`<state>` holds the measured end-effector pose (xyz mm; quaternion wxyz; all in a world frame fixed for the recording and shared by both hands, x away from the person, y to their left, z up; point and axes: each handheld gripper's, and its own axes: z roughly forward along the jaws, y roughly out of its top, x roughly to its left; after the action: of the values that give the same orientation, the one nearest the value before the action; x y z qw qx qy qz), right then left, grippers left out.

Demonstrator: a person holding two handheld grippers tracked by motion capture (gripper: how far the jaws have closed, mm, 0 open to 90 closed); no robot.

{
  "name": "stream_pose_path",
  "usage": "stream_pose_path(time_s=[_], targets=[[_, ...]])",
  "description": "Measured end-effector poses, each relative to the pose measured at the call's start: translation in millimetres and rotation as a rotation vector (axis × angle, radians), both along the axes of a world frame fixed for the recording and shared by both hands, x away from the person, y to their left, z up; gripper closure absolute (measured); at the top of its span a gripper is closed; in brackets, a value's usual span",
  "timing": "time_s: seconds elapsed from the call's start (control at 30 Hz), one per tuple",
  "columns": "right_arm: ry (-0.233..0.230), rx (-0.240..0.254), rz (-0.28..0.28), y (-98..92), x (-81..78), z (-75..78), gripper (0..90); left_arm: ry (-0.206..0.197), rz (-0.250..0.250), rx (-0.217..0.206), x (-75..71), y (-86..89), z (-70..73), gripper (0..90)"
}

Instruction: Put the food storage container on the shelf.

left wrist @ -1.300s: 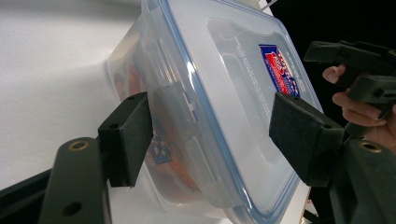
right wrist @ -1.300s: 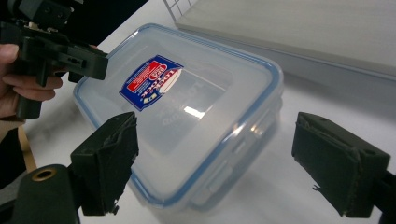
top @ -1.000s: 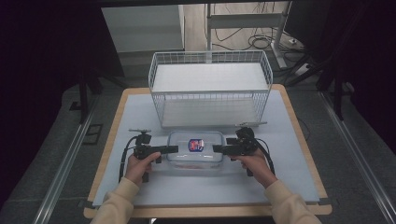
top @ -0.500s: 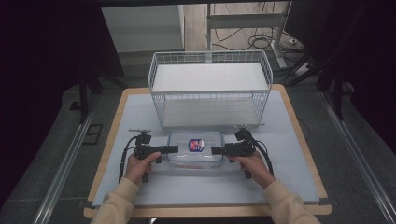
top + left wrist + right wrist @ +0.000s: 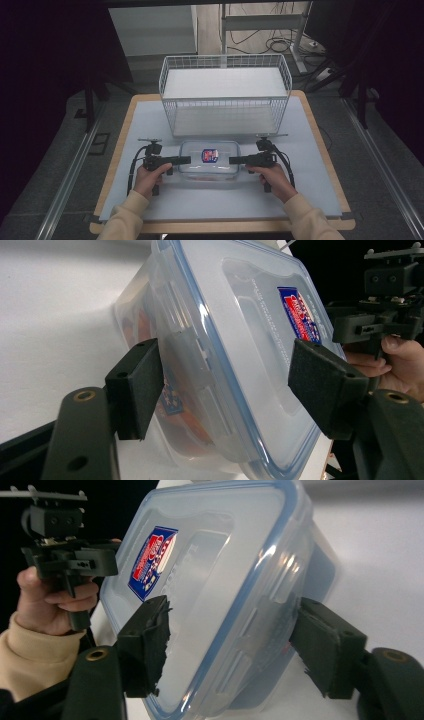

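- On a pale surface [image 5: 150, 120] in a dark room stands a white wire basket [image 5: 225, 95].
- Just before it lies a clear lidded plastic container [image 5: 209, 159].
- Left claw [image 5: 186, 160] and right claw [image 5: 233, 160], both spread, flank its ends.
- Nothing has visibly moved since a second ago.

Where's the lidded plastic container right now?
In the high view the clear container sits on the near-centre of the white table, just in front of the wire basket, between the left gripper and right gripper.
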<state>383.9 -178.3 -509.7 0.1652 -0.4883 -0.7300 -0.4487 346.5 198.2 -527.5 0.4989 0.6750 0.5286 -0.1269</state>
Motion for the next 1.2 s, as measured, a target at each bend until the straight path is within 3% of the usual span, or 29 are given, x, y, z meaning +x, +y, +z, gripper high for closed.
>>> stream_pose_path(time_s=[0.3, 0.7, 0.87, 1.2], targets=[[-0.003, 0.027, -0.002, -4.1, -2.9, 2.8, 41.9, -0.030, 0.014, 0.002, -9.2, 0.7, 3.5, 35.0], [-0.084, -0.004, 0.009, -3.0, -15.3, 11.3, 45.8, -0.097, 0.044, 0.025, -29.1, -0.9, 9.4, 39.0], [-0.130, 0.008, 0.008, -5.9, -29.7, 13.2, 49.1, -0.150, 0.041, 0.061, -41.9, -3.2, 13.8, 41.2], [-0.184, -0.003, 0.010, -5.7, -40.3, 15.0, 49.6, -0.194, 0.050, 0.082, -50.8, -5.6, 14.7, 41.5]])
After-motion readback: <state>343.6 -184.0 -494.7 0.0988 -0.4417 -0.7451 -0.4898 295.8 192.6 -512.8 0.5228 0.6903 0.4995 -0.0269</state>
